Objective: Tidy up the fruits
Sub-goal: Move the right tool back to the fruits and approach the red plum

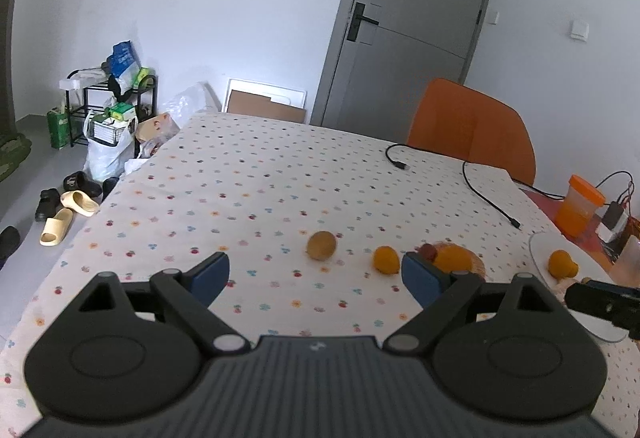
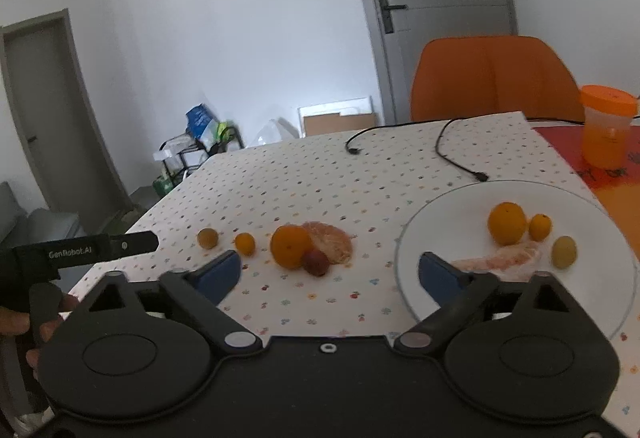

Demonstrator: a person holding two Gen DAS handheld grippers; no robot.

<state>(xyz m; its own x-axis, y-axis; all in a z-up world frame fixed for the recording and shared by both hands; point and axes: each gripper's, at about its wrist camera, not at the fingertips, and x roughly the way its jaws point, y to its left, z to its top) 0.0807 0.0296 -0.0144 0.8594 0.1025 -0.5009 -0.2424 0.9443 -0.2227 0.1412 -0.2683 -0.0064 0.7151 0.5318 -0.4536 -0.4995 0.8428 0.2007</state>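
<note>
- Dotted tablecloth (image 2: 320,174) carries everything; white plate (image 2: 448,206) is our landmark.
- On the plate: orange (image 2: 506,223), more fruit.
- Left of it: big orange (image 2: 290,246), kiwi (image 1: 321,245).
- Left gripper (image 1: 316,274), right gripper (image 2: 330,272): jaws spread wide, holding nothing.

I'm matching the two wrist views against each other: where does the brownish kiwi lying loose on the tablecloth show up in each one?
Left wrist: the kiwi lies near centre, on the tablecloth beyond the open left gripper, left of a small orange.
Right wrist: the kiwi sits left of centre, leftmost fruit in the row.
Shared landmark: the orange chair behind the table.
</note>
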